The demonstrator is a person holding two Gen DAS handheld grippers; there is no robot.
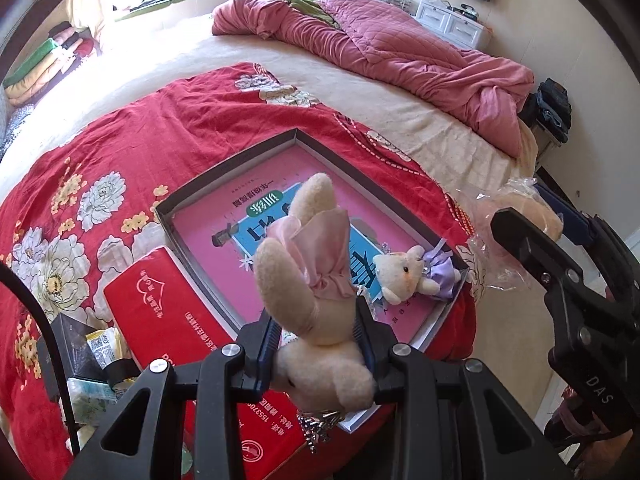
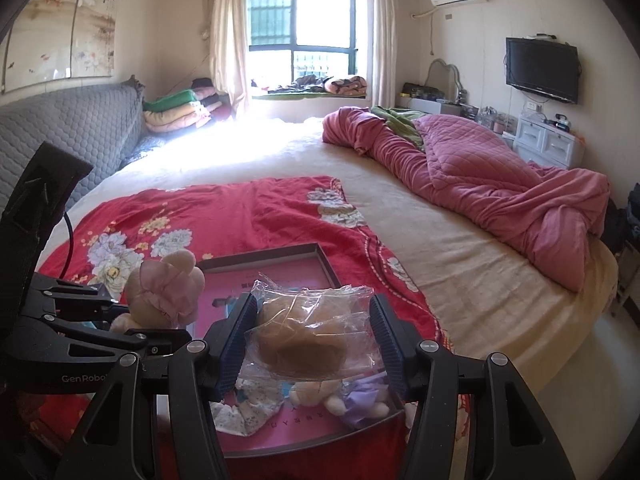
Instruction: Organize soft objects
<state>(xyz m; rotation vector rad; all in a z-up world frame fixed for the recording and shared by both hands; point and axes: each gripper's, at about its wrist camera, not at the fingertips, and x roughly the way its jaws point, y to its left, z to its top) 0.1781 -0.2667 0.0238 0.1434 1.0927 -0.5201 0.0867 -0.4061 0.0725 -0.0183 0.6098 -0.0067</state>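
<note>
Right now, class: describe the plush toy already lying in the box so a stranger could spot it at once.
Find the red floral blanket on the bed, then the shallow box with a pink book on it. In the box's corner lies a small cream plush. Its purple dress sets it apart from the pink-dressed plush in the left gripper.

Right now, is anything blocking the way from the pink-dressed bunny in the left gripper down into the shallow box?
Nothing visible blocks it. The pink-dressed bunny, clamped in the left gripper, hangs above the shallow box, whose pink floor is mostly bare. Only a purple-dressed bunny lies in the box's right corner, off to one side.
</note>
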